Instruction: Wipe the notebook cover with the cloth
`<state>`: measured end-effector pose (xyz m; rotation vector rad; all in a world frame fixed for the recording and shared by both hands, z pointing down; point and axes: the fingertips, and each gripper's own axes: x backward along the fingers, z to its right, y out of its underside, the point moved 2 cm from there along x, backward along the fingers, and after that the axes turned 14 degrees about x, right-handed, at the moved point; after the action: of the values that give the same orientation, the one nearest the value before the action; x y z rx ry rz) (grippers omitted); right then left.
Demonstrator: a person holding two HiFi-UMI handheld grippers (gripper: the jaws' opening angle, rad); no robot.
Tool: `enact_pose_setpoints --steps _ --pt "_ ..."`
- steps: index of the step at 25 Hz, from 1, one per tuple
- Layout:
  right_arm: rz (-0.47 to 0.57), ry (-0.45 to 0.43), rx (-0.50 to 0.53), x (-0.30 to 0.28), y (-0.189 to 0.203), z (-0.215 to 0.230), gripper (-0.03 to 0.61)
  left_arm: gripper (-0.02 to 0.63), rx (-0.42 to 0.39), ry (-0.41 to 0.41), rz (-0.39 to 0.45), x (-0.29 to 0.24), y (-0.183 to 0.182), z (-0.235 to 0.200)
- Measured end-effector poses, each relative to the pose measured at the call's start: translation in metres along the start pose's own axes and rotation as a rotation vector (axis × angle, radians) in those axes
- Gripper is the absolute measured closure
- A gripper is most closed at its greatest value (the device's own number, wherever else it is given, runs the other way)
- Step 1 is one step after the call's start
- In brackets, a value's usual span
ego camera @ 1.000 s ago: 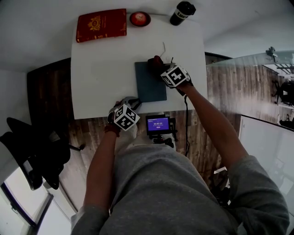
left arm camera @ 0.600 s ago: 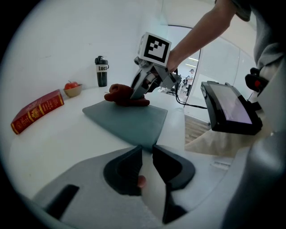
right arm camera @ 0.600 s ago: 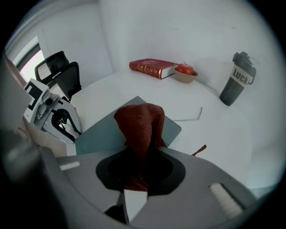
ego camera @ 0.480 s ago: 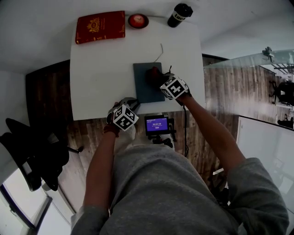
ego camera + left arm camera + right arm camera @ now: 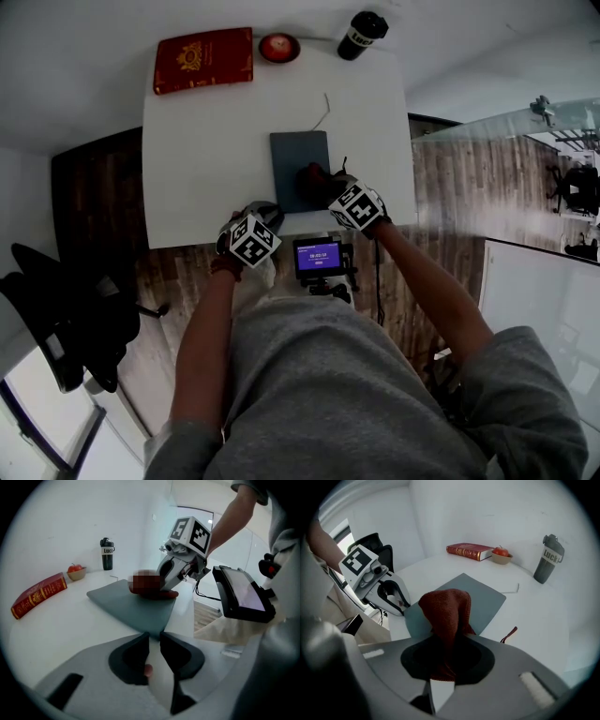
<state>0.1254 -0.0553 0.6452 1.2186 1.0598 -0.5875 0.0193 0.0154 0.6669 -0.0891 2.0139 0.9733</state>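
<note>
A grey-blue notebook (image 5: 295, 155) lies flat near the front of the white table (image 5: 202, 159). My right gripper (image 5: 328, 186) is shut on a dark red cloth (image 5: 311, 178) and presses it onto the near right part of the cover. In the right gripper view the cloth (image 5: 446, 611) rises from between the jaws over the notebook (image 5: 485, 599). My left gripper (image 5: 266, 214) sits at the table's front edge. Its jaws are drawn to a narrow gap around the notebook's near left corner (image 5: 151, 629). The left gripper view also shows the right gripper (image 5: 171, 576) on the cloth.
A red book (image 5: 204, 59), a small bowl with red fruit (image 5: 278, 46) and a black bottle (image 5: 362, 34) stand along the table's far edge. A thin cord (image 5: 323, 111) lies beyond the notebook. A small lit screen (image 5: 322, 256) sits below the front edge; a black chair (image 5: 66, 309) is at the left.
My right gripper has dragged the cloth from the notebook's far edge toward its near right part. The left gripper has stayed at the near corner.
</note>
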Motion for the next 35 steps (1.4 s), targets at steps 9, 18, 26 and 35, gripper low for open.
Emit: enact_pose_setpoints --steps 9,18,26,35 --pt "0.069 -0.073 -0.035 0.012 0.015 -0.035 0.505 0.531 0.006 0.001 0.001 0.000 0.000 -0.002" --pt "0.174 -0.069 -0.107 0.022 0.012 -0.024 0.502 0.517 0.025 0.028 0.000 0.002 0.000 -0.001" --pt "0.570 0.214 -0.197 0.128 -0.076 0.032 0.502 0.526 -0.051 -0.104 0.400 0.090 -0.122 -0.012" --pt "0.814 0.467 -0.125 0.233 -0.150 0.011 0.500 0.589 -0.011 -0.257 0.933 0.234 -0.233 0.013"
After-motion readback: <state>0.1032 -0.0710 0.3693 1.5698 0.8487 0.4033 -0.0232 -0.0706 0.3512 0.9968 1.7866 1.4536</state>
